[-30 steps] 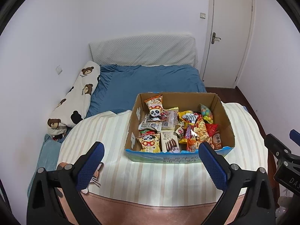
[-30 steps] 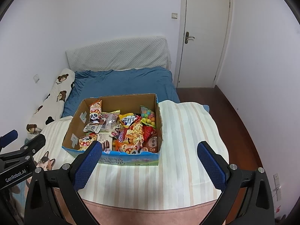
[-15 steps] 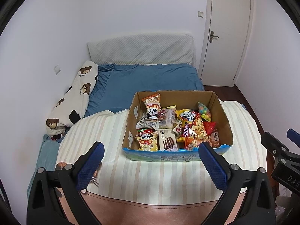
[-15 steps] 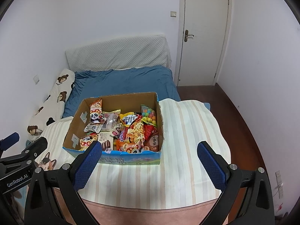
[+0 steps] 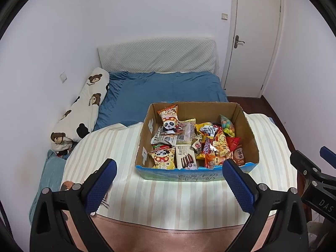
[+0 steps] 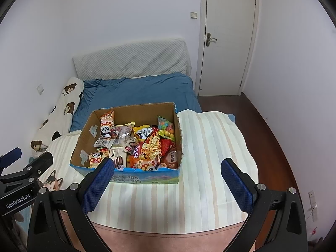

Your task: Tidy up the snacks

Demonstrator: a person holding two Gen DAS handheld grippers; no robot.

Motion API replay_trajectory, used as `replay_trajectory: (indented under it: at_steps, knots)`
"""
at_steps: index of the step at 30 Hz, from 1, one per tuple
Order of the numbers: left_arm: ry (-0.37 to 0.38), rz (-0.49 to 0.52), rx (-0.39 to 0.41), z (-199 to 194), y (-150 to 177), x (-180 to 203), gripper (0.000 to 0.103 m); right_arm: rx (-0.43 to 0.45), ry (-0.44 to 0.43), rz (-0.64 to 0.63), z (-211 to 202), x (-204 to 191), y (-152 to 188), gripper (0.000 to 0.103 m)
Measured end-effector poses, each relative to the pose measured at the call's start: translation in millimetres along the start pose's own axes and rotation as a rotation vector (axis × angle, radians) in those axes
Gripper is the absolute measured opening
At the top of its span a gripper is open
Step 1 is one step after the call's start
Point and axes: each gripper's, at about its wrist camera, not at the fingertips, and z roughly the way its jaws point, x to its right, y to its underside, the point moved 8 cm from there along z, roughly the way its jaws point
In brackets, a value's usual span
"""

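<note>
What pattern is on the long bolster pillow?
Brown and black bear faces on cream bolster pillow; clearest in the left wrist view.

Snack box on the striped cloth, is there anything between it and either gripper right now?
Nothing visible. Only bare striped cloth lies between the open left gripper and the snack box; likewise for the open right gripper. The box's near wall stands in front of the snacks, so reach from above.

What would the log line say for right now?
left gripper: open, empty | right gripper: open, empty | open brown cardboard box: full of colourful snack packets, on striped cream cloth
</note>
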Motion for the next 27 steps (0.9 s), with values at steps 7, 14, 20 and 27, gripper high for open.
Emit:
replay_trajectory:
  at_steps: [7,14,20,27]
  knots:
    - [-0.001,0.005,0.006,-2.3,-0.5,2.1,0.103,-0.002,0.003,0.006,-1.2,0.1,1.3,0.103]
    - [0.002,0.012,0.011,-4.8,-1.0,5.2,0.103,-0.003,0.006,0.012,-2.6,0.1,3.3,0.103]
    - [0.0,0.014,0.011,-5.3,-1.0,4.8,0.103,-0.017,0.011,0.017,-3.4,-1.7,9.4,0.103]
    - [-0.006,0.001,0.007,-6.4,-2.1,0.0,0.103,-0.019,0.009,0.023,-4.5,-4.5,11.2,0.103]
